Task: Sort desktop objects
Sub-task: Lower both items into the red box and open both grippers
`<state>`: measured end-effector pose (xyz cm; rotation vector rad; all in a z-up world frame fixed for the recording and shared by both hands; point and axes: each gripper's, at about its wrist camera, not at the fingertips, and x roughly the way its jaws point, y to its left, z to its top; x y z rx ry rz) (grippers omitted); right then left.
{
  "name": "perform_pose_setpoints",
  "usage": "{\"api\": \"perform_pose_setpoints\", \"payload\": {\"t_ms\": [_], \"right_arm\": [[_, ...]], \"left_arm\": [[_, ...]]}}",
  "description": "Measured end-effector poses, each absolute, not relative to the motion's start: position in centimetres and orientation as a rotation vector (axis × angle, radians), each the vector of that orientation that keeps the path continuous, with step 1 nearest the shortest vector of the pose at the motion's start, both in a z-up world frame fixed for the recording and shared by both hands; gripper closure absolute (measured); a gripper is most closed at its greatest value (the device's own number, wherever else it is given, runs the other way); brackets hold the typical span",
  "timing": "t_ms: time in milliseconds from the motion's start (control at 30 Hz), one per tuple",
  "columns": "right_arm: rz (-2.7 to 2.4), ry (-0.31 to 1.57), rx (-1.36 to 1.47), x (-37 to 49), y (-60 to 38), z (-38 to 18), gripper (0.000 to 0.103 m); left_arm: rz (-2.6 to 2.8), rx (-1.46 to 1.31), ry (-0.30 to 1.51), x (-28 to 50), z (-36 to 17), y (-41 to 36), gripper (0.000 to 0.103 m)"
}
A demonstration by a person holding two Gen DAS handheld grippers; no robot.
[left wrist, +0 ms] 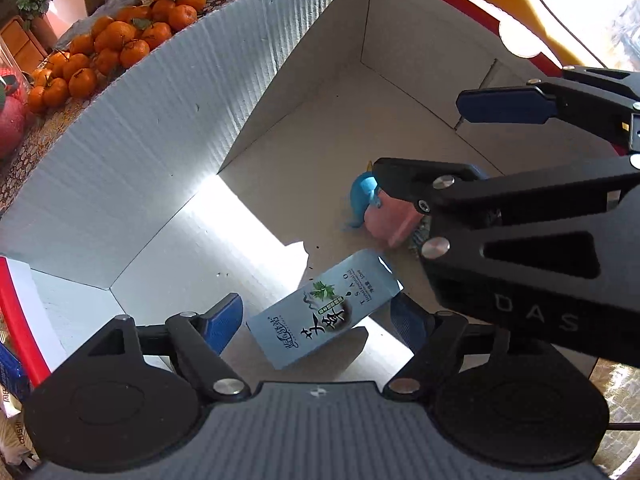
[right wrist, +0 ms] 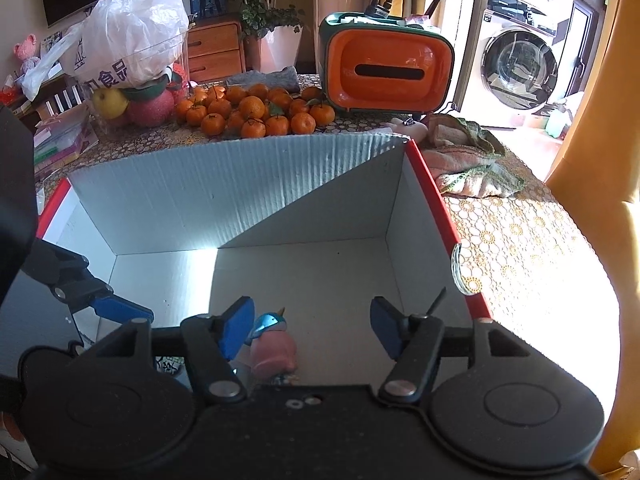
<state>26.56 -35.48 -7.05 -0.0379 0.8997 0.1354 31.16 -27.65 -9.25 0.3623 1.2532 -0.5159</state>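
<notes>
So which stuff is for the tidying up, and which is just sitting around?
For the job:
- cardboard box
- pink and blue toy in the box
- small light-blue carton in the box
- left gripper and right gripper, both open

Just lying about:
- tangerines
- orange case
- plastic bag
- folded cloth

You are looking into a white cardboard box (right wrist: 248, 200) with red rims, holding a pale blue carton (left wrist: 324, 314) printed with green leaves and a pink-and-blue toy (right wrist: 272, 348). Orange tangerines (right wrist: 252, 114) are sitting on a gold-patterned tablecloth (right wrist: 516, 248).
</notes>
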Motion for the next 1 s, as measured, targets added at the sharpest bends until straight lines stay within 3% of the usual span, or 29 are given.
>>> {"api": "perform_pose_setpoints", "payload": {"t_ms": [667,800,1000], "right_arm": [[0.118,0.841,-0.009,23.8,-36.0,-3.1,0.029],[0.113,0.833,-0.008,23.2,-35.9,-2.5,0.028],[0.111,0.823,-0.002,22.0,-35.8,-1.6,0.027]], "left_arm": [[-0.501,0.239,1.159,28.1,-4.4,-25.1,0.017],[-0.497,0.222,1.125,27.1,-3.3,-24.5,0.002],[-0.498,0.181,1.085,25.5,-1.9,-23.4,0.001]]}}
